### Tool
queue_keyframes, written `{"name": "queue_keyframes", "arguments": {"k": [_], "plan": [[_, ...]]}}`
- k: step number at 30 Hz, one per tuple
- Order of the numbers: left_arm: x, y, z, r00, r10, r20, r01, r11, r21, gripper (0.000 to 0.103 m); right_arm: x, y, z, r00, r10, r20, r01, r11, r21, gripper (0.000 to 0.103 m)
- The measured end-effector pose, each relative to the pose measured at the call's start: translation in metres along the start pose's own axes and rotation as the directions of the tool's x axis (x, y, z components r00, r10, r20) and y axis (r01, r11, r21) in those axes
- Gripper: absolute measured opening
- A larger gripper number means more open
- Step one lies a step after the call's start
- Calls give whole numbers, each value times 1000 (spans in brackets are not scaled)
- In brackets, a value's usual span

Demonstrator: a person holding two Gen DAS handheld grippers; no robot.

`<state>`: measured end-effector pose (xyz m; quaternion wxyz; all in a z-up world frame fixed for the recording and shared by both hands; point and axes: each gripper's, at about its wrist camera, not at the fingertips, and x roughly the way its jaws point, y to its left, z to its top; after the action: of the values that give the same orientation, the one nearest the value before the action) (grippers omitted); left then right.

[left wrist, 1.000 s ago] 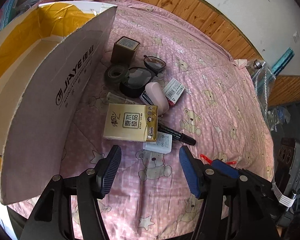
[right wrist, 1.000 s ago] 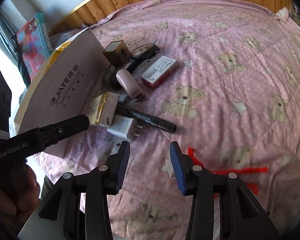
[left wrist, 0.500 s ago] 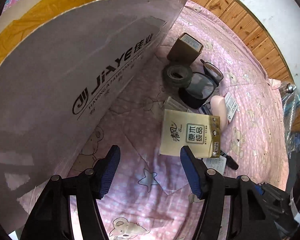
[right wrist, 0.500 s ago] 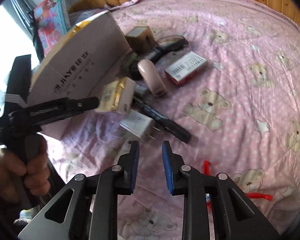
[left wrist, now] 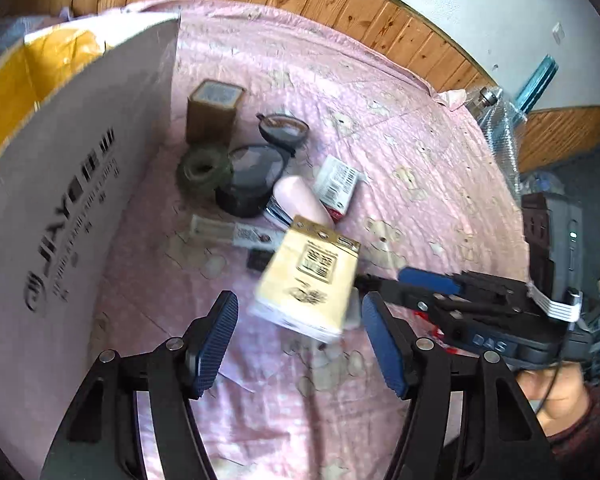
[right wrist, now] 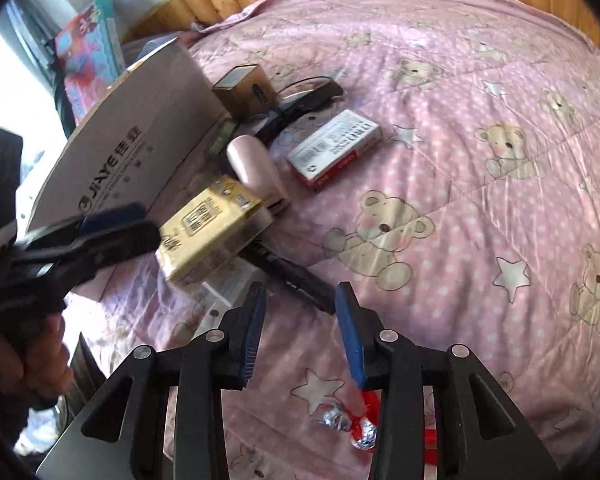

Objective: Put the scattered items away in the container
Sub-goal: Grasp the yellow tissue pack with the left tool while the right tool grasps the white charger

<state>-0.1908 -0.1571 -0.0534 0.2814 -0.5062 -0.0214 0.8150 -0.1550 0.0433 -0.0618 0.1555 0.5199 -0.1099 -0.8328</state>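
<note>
The tall cardboard box (left wrist: 60, 200) (right wrist: 140, 148) stands on the left of the pink bedspread. A yellow tissue pack (left wrist: 308, 280) (right wrist: 208, 232) lies tilted on a black marker (right wrist: 292, 276) and a white charger (right wrist: 228, 284). My left gripper (left wrist: 298, 340) (right wrist: 100, 232) is open, its fingers spread wider than the pack and just short of its near end. My right gripper (right wrist: 300, 332) (left wrist: 440, 284) is open and hovers low over the marker, its tips by the pack's right edge. Neither gripper holds anything.
Beyond the pack lie a pink case (left wrist: 300, 196), a red-and-white box (right wrist: 336, 148), glasses (right wrist: 312, 94), two tape rolls (left wrist: 202, 168) and a brown tin (left wrist: 212, 108). Foil-wrapped sweets (right wrist: 340, 428) sit under the right gripper. A hand (right wrist: 40, 368) grips the left tool.
The left gripper swung away from the box wall back over the items and closed in on the tissue pack. The right gripper's jaws widened and it moved in over the marker.
</note>
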Motion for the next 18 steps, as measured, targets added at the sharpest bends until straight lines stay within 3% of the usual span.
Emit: {"name": "queue_keyframes", "arguments": {"k": [2, 6, 8, 10, 11, 12, 15, 18], "plan": [[8, 1, 11, 999, 27, 16, -27, 999, 19, 66, 1, 18, -1, 998, 51, -21, -52, 997, -64, 40], [32, -3, 24, 998, -66, -7, 66, 998, -2, 66, 4, 42, -1, 998, 53, -16, -55, 987, -152, 46], [36, -8, 25, 996, -84, -22, 83, 996, -14, 67, 6, 40, 2, 999, 50, -12, -51, 989, -142, 47], [46, -13, 21, 997, -53, -53, 54, 999, 10, 68, 10, 32, 4, 998, 51, -25, -53, 995, -87, 47], [59, -18, 21, 997, -4, -82, 6, 1000, 27, 68, 8, 30, 5, 998, 68, -17, -69, 995, -73, 47], [69, -17, 19, 992, 51, -114, -48, 998, 28, 60, 7, 29, 6, 997, 79, -13, -79, 994, -69, 47], [57, 6, 16, 997, 25, -78, -32, 995, -93, 55, 1, 38, 14, 997, 73, -9, -74, 991, -111, 47], [40, 23, 4, 997, 42, -70, -53, 987, -153, 55, 0, 58, 28, 997, 74, -2, -73, 980, -185, 48]]}}
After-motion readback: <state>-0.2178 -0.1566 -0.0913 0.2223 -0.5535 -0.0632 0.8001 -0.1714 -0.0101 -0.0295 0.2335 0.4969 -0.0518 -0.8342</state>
